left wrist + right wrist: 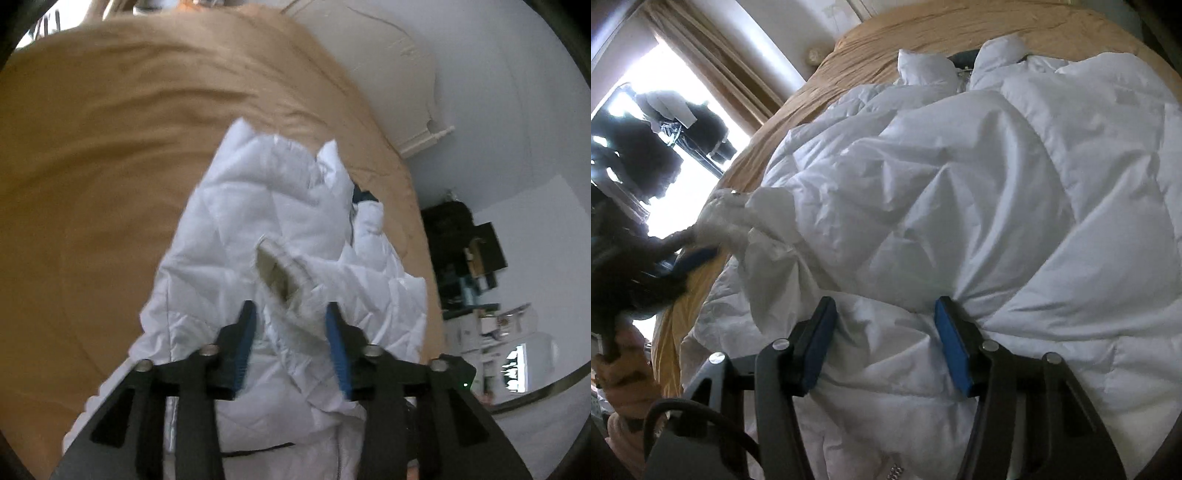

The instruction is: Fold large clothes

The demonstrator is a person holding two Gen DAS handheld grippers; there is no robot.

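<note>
Your bed (92, 155) wears a tan cover, creased in long folds. Past its far edge you see a pale headboard (399, 74) against a white wall (517, 129). Off its right edge stands a dark, cluttered shelf unit (465, 258). In the right wrist view, a bright window (665, 122) with a beige curtain (713, 62) lies beyond the bed's left edge, dark clothes (639, 155) hanging before it.

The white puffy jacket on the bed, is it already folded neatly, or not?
Not neatly folded. The white jacket lies bunched and creased on the tan bedcover, one sleeve cuff thrown across it.
</note>
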